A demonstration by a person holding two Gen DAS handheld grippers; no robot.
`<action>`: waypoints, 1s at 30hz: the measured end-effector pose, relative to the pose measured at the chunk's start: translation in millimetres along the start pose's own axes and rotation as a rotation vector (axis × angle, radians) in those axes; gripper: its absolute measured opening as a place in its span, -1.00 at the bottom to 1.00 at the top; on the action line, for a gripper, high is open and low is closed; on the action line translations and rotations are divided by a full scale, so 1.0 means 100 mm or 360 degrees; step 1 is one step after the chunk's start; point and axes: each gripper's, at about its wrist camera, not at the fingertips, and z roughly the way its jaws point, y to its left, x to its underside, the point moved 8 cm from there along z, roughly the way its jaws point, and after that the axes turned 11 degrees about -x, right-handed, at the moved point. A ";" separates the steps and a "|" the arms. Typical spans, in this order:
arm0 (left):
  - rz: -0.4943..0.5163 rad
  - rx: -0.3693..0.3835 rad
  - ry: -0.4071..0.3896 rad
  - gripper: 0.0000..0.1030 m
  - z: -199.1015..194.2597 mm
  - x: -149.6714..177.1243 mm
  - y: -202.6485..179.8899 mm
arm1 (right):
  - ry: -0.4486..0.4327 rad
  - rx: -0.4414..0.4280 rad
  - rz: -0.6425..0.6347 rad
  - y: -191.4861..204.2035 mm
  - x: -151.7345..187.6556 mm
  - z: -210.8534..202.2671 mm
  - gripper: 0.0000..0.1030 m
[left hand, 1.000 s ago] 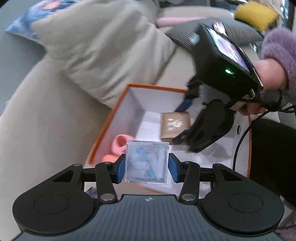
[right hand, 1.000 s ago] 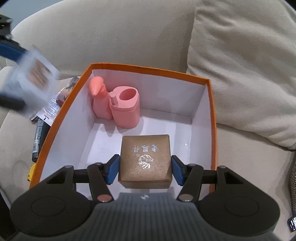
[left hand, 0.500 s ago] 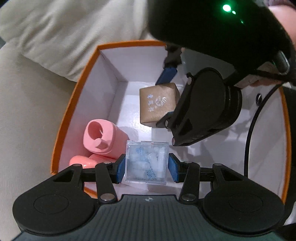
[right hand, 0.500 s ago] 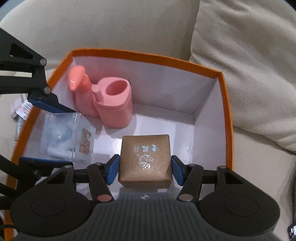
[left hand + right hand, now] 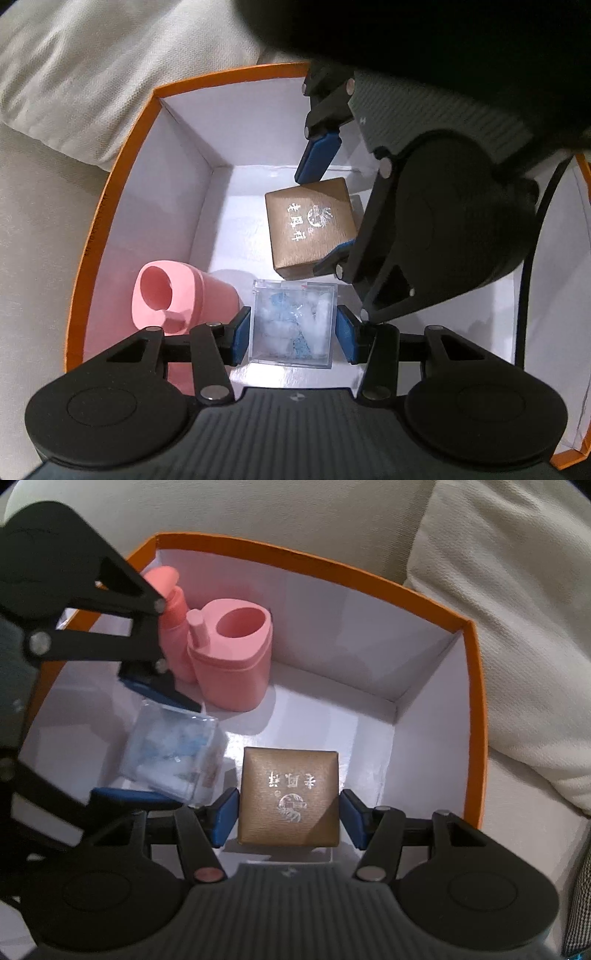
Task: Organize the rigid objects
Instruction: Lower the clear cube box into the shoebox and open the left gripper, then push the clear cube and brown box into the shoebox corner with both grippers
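Orange along its rim and white inside, an open rectangular cardboard box (image 5: 110,192) fills the left wrist view, resting on a cream fabric sofa (image 5: 33,236) with a cream cushion (image 5: 92,74) at its far left. The left hand-held gripper (image 5: 291,334) points steeply down into the box, its blue pads (image 5: 242,336) pressed on both sides of a clear square plastic case with white and blue contents (image 5: 291,325), gripping it near the box floor. Just left of the case stands a pink plastic holder with a round opening (image 5: 173,299). Farther in, the right hand-held gripper (image 5: 325,218) clasps a brown cube-shaped gift box with silver lettering (image 5: 312,230) between its blue pads; its black body covers the upper right.

In the right wrist view, the right hand-held gripper (image 5: 288,814) holds the brown gift box (image 5: 288,797) at the near middle, a pad against each side, low over the white floor of the cardboard box (image 5: 476,716). To the left, the left hand-held gripper (image 5: 151,742) holds the clear case (image 5: 173,757), tilted, just beside the gift box. At the far left corner stand the pink holder (image 5: 232,664) and a pink bottle with a rounded cap (image 5: 173,609), touching each other. The cream cushion (image 5: 517,609) lies at the right.
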 end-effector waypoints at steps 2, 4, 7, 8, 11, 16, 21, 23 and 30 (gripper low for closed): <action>-0.0008 0.0008 -0.0012 0.06 0.02 0.01 -0.01 | 0.0003 -0.0019 -0.0020 0.00 0.00 -0.02 0.19; -0.0019 -0.0001 -0.0029 0.06 0.06 -0.01 -0.01 | 0.0012 -0.0059 -0.0026 0.00 -0.01 -0.02 0.21; -0.0012 0.0004 -0.0067 0.06 0.10 -0.02 -0.02 | 0.0028 -0.0079 -0.0087 0.04 0.00 -0.01 0.22; -0.0005 0.0006 -0.0075 0.07 0.11 -0.01 -0.02 | 0.0033 -0.0076 -0.0121 0.06 0.00 -0.04 0.23; 0.0014 0.0032 -0.0076 0.15 0.13 0.01 -0.05 | 0.0043 -0.0090 -0.0207 0.10 0.02 -0.07 0.30; -0.0055 0.0008 -0.0115 0.44 0.03 0.00 0.01 | 0.0055 -0.0154 -0.0324 0.15 0.02 -0.14 0.41; -0.0220 0.0090 0.0053 0.44 -0.11 0.02 0.11 | 0.0066 -0.0164 -0.0450 0.11 0.02 -0.26 0.45; -0.0282 0.0152 0.0161 0.34 -0.14 0.05 0.10 | 0.0086 -0.0180 -0.0490 0.09 0.03 -0.29 0.44; -0.0316 0.0146 0.0295 -0.07 0.08 0.09 0.05 | 0.0221 -0.0218 -0.0636 0.06 0.13 -0.21 0.23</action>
